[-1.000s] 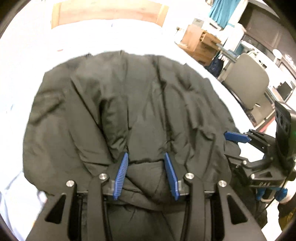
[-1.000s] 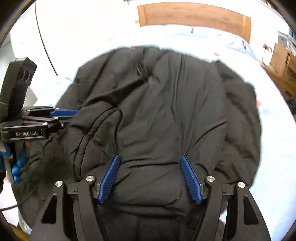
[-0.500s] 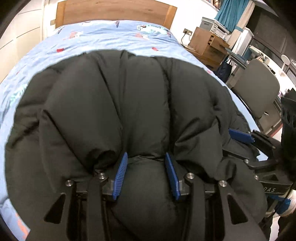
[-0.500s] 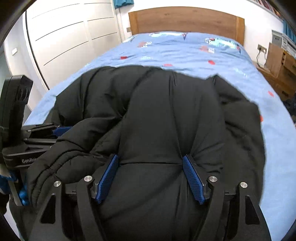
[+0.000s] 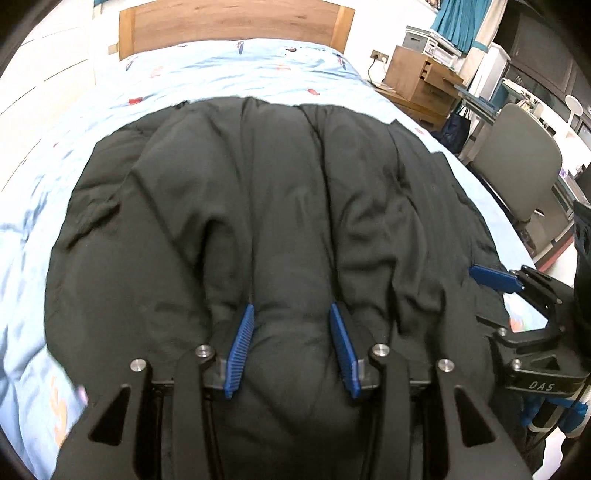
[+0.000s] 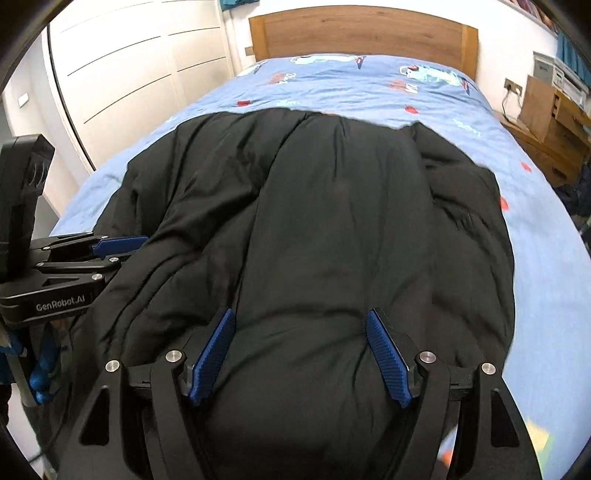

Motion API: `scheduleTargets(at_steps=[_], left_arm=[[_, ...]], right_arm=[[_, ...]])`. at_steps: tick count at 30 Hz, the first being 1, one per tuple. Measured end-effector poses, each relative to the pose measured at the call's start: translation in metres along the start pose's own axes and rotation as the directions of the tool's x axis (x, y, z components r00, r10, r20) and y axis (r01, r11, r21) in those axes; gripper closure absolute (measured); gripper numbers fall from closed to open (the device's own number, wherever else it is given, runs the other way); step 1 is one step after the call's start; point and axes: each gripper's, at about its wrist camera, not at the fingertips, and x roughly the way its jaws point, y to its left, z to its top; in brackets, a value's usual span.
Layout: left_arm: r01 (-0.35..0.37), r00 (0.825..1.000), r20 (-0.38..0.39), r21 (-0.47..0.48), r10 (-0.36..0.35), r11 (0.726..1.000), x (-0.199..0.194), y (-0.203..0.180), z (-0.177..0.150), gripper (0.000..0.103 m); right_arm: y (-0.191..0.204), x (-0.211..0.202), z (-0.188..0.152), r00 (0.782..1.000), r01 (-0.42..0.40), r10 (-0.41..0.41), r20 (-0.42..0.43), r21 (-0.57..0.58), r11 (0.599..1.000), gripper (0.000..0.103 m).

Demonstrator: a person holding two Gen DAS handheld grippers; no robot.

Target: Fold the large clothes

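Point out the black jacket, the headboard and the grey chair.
black jacket (image 5: 280, 206): left wrist view, puffy middle panel.
headboard (image 6: 362, 33): right wrist view, centre of wooden board.
grey chair (image 5: 517, 162): left wrist view, backrest.

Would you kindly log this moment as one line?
left gripper: shut on black jacket | right gripper: shut on black jacket | bed: under jacket

Both fisheye views are evenly, brightly lit indoors and bend strongly toward dark vignetted corners. The left view's bed sheet (image 5: 229, 74) is washed pale; the black jacket (image 6: 332, 221) reads murky, edges slightly blurred.
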Motion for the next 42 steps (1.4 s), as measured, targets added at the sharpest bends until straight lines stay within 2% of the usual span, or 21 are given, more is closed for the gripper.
scheduleTargets(at_steps=[4,8,15,21,27,30,35,37,42], left_arm=[[-0.001,0.999,-0.036,0.005,0.002,1.000,-0.022,-0.001,-0.023,0.060],[0.015,0.999,-0.038,0.004,-0.015,1.000,-0.055,0.001,-0.047,0.060],[0.055,0.998,-0.010,-0.023,-0.055,0.998,-0.119,0.023,-0.092,0.060],[0.026,0.999,0.026,-0.018,-0.026,0.999,-0.167,0.038,-0.118,0.060],[-0.016,0.997,0.077,-0.046,0.019,0.999,-0.213,0.065,-0.140,0.059],[-0.042,0.994,0.098,-0.083,0.050,0.996,-0.230,0.079,-0.156,0.059],[-0.006,0.992,0.124,-0.177,0.028,0.984,-0.246,0.096,-0.194,0.059],[-0.014,0.993,0.116,-0.202,0.038,0.979,-0.248,0.101,-0.210,0.049],[-0.045,0.994,0.084,-0.260,0.069,0.965,-0.251,0.117,-0.247,0.046]], right_arm=[[0.008,-0.016,-0.017,1.000,0.006,-0.006,-0.015,0.017,1.000,0.030],[0.016,-0.038,-0.029,1.000,0.013,-0.012,-0.023,0.033,0.999,0.030],[0.018,-0.104,-0.059,0.999,0.018,-0.021,0.041,0.071,0.997,0.029],[0.023,-0.148,-0.085,0.996,0.033,-0.039,0.081,0.079,0.996,0.028],[0.030,-0.174,-0.107,0.993,0.027,-0.036,0.108,0.084,0.996,0.026],[0.030,-0.185,-0.121,0.993,0.025,-0.035,0.115,0.091,0.996,0.026],[0.022,-0.199,-0.144,0.992,0.022,-0.037,0.120,0.125,0.992,0.025],[0.018,-0.206,-0.153,0.992,0.033,-0.049,0.120,0.132,0.991,0.025],[0.005,-0.227,-0.177,0.987,0.071,-0.092,0.134,0.155,0.985,0.019]])
